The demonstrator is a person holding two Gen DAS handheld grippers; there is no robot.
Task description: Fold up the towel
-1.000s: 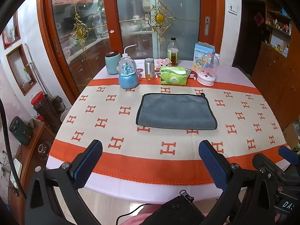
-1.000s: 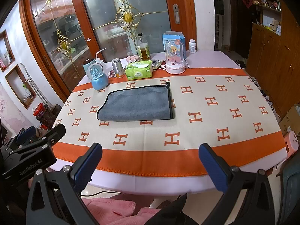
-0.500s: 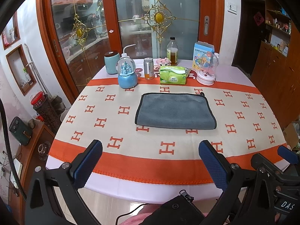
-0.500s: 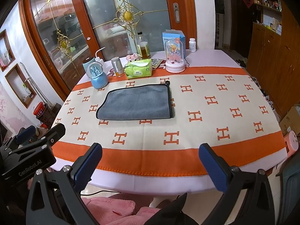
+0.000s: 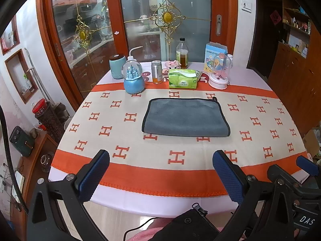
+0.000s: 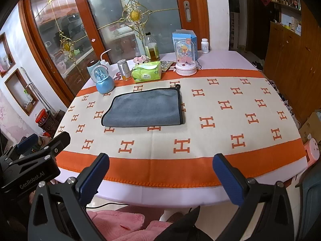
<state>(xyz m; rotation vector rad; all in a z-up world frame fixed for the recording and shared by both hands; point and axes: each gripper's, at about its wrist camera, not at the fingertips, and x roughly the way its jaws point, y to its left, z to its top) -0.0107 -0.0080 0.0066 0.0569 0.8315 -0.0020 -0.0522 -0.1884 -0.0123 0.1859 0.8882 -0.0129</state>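
Note:
A grey towel (image 5: 185,117) with a black edge lies flat, folded to a rectangle, in the middle of the table; it also shows in the right wrist view (image 6: 144,108). My left gripper (image 5: 160,177) is open and empty, held off the table's near edge, well short of the towel. My right gripper (image 6: 160,177) is open and empty too, off the near edge and to the right of the left one (image 6: 28,160). Its body shows in the left wrist view (image 5: 297,182).
The table (image 5: 140,198) has a cream and orange cloth with H marks. Along its far side stand a blue snow globe (image 5: 133,79), a metal can (image 5: 156,71), a green tissue pack (image 5: 183,79), a bottle (image 5: 182,54) and a glass dome toy (image 5: 219,73). Glass doors stand behind.
Both views have shifted very slightly; the towel sits a touch higher in frame. Both grippers stay open and the towel has not moved.

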